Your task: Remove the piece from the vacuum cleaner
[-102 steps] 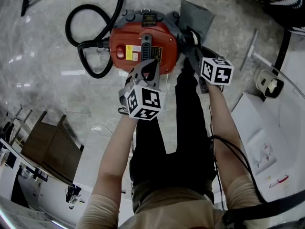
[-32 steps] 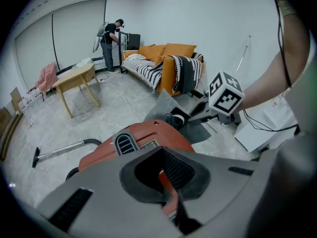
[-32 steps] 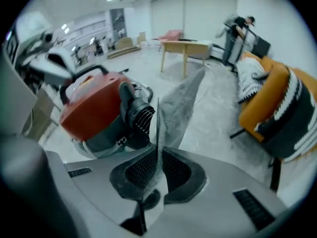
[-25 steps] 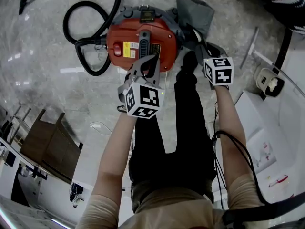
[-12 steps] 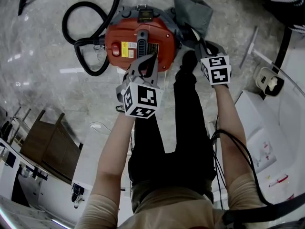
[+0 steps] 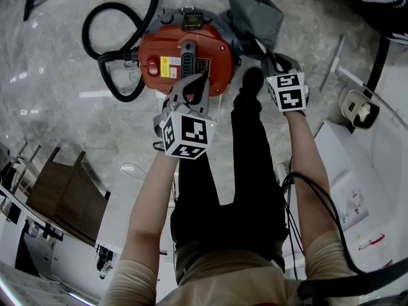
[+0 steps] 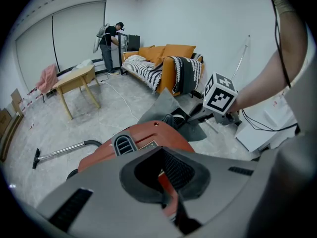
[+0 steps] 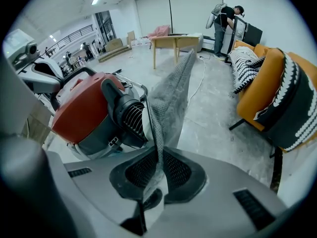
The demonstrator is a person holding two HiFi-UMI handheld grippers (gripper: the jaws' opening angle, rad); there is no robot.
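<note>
A red vacuum cleaner [image 6: 185,46] stands on the marble floor in front of the person's legs. A grey fabric dust bag [image 6: 255,11] sticks out from its right side, next to a black vented part [image 8: 130,115]. My right gripper [image 6: 266,57] is shut on the bag's lower edge, and the cloth [image 8: 171,95] runs up from between its pads [image 8: 148,197]. My left gripper [image 6: 196,85] rests at the vacuum's near edge. In the left gripper view its jaws [image 7: 171,202] are closed with a red strip of the vacuum body [image 7: 148,138] between them.
A black hose [image 6: 105,40] loops left of the vacuum, and a wand [image 7: 59,150] lies on the floor. A metal tube [image 6: 335,62] and a white appliance [image 6: 357,171] are at the right, wooden furniture [image 6: 70,193] at the lower left. Beyond are an orange sofa [image 7: 168,58], a table [image 7: 74,81] and a person [image 7: 109,38].
My right gripper has rolled a little while keeping hold of the bag. The vacuum and bag sit slightly higher in the head view. The left gripper has stayed put.
</note>
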